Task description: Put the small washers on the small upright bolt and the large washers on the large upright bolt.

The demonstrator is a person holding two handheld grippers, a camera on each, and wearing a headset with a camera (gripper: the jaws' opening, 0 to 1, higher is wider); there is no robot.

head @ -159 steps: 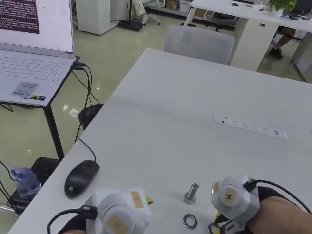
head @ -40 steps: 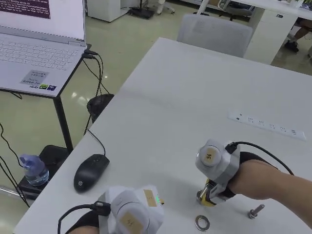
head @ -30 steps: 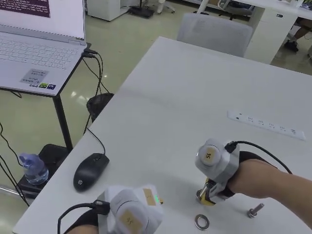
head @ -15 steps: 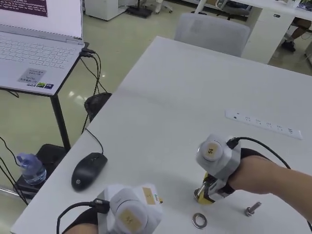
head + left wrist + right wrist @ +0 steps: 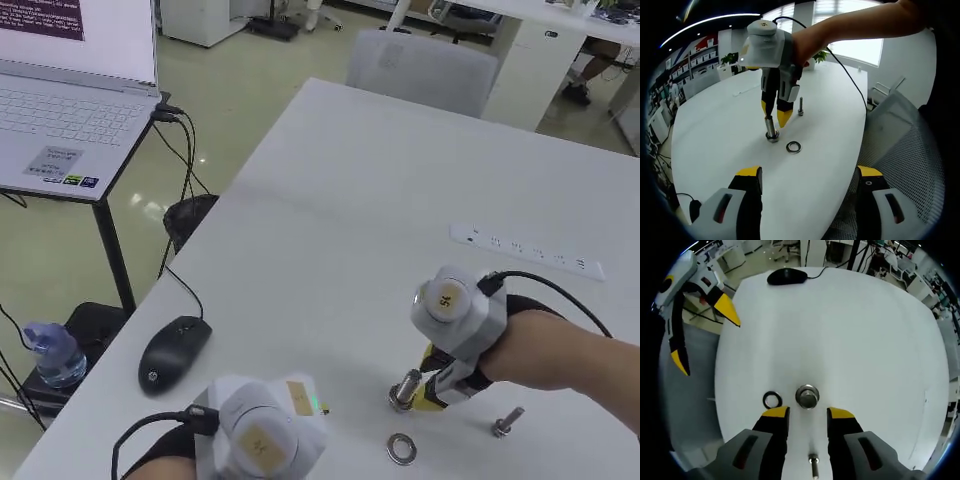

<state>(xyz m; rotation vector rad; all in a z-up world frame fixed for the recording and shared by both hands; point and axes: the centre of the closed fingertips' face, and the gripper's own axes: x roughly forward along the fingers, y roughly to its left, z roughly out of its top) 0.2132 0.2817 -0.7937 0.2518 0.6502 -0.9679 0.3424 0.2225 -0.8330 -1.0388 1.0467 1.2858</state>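
While the left gripper [image 5: 807,172] hovers at the near edge of the table [image 5: 330,200], jaws spread wide and empty, a washer [image 5: 401,448] lies flat and loose just beyond it. Just past that, the large bolt [image 5: 405,388] stands upright. The right gripper [image 5: 807,413] is poised over it, jaws parted to either side of its top and gripping nothing. A ring at the bolt's foot may be its head or a washer; I cannot tell. The small bolt [image 5: 507,421] sits off to the right, seemingly on its side. The likely next move is pinching the loose washer by its rim, awkward while flat, and threading it over the large bolt. A power strip [image 5: 525,253] lies farther back.
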